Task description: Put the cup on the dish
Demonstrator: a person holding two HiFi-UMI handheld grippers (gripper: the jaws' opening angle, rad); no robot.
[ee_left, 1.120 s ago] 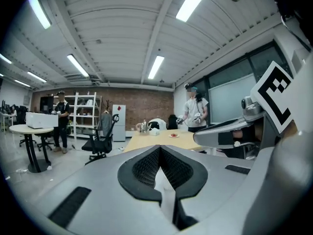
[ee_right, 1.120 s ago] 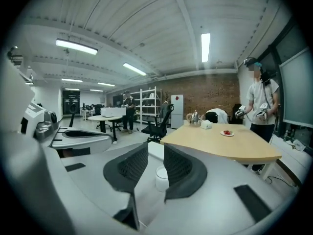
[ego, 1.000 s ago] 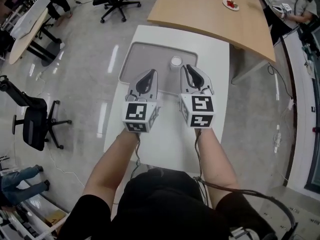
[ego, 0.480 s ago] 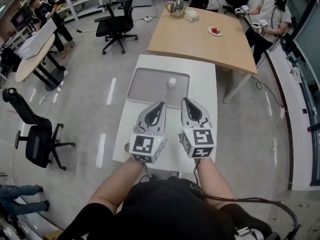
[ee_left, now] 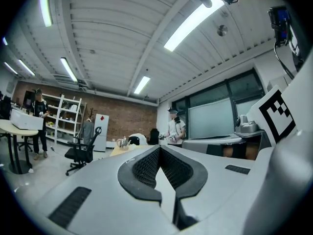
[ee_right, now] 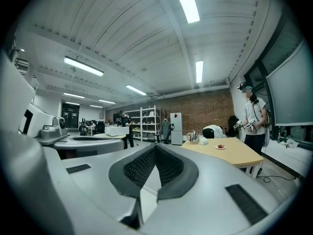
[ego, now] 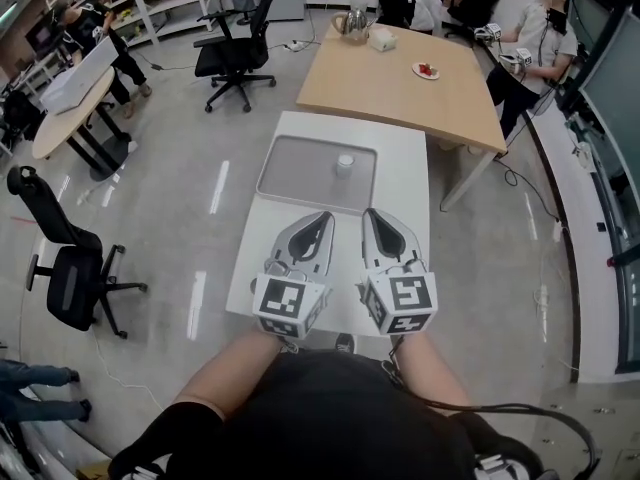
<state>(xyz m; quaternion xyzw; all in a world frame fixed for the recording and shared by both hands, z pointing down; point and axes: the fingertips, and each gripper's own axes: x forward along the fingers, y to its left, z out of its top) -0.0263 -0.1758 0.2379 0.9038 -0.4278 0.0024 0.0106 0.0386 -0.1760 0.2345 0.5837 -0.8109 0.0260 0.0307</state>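
Over the near edge of the white bench (ego: pixel 405 168), the two tools are held side by side, noses pointing toward the far side, with the person's bare forearms coming in from below. The left hand-held gripper (ego: pixel 322 218) is clenched: in its own view the black ribbed pads (ee_left: pixel 144 168) meet at the tips and nothing sits between them. Same deal on the right hand-held gripper (ego: pixel 369 214), jaws pressed together and empty, pads (ee_right: pixel 139 165) touching at the front. Both gripper views look out level across the room and up at the ceiling lights, not down at the bench. The cup (ego: pixel 345 165), small and white, stands upright on the grey dish (ego: pixel 290 173), toward the dish's far right part, well apart from both grippers. The dish itself lies flat on the far left part of the bench, with bare white surface between it and the gripper tips. Past the bench there's a wooden table (ego: pixel 390 83) with a little plate (ego: pixel 425 70) carrying something red, and a teapot (ego: pixel 352 20) near its far edge. A person (ego: pixel 540 33) is at that table's far right corner. Black office chairs stand on the shiny floor, one far left (ego: pixel 235 53) and one near left (ego: pixel 60 258).
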